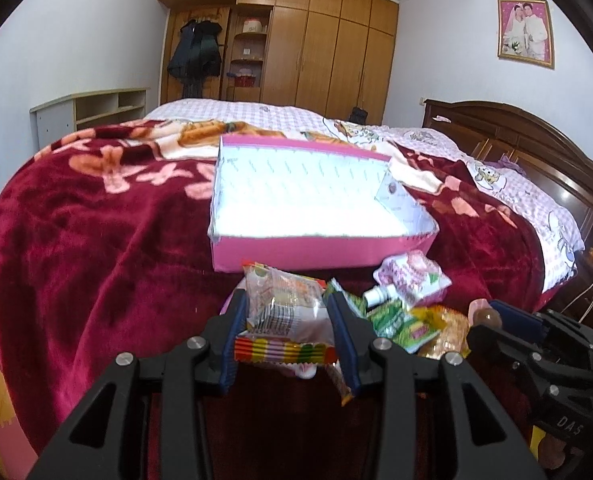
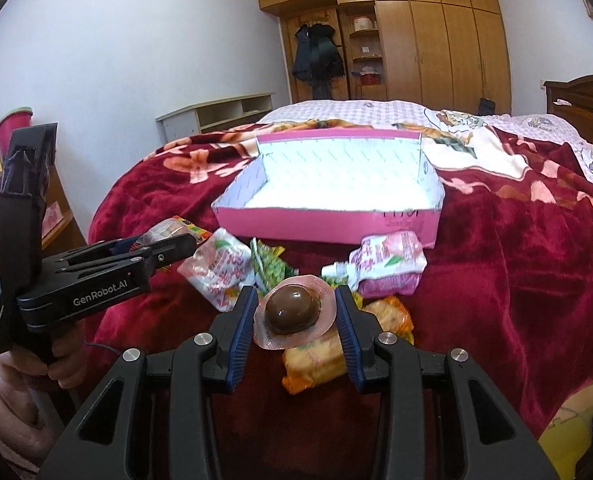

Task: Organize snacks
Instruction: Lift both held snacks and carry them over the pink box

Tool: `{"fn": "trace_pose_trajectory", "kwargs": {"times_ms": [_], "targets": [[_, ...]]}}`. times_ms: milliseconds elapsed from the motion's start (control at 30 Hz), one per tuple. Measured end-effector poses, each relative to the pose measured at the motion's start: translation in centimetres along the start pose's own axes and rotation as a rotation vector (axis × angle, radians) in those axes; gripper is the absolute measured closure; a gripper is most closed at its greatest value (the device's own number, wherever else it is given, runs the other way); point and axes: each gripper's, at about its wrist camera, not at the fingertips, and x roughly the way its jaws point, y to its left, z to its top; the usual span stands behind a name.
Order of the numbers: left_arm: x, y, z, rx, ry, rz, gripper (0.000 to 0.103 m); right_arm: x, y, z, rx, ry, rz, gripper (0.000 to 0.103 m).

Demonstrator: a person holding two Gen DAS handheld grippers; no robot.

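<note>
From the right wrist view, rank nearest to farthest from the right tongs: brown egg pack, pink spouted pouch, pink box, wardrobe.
1. Brown egg pack: between the right tongs.
2. Pink spouted pouch: just ahead, right.
3. Pink box: beyond the snacks, centre of the bed.
4. Wardrobe: far wall.

Black left gripper (image 2: 176, 245) (marked GenRobot.AI), blue-padded jaws, fluffy pink sleeve (image 2: 4, 408).
</note>
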Motion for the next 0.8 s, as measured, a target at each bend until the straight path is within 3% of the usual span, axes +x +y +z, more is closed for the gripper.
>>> {"fn": "trace_pose_trajectory", "kwargs": {"times_ms": [800], "targets": [[5.7, -0.7, 7.9, 0.027, -0.058, 0.018, 0.06, 3.9, -3.6, 7.8, -0.014, -0.062, -0.041, 0.063]]}}
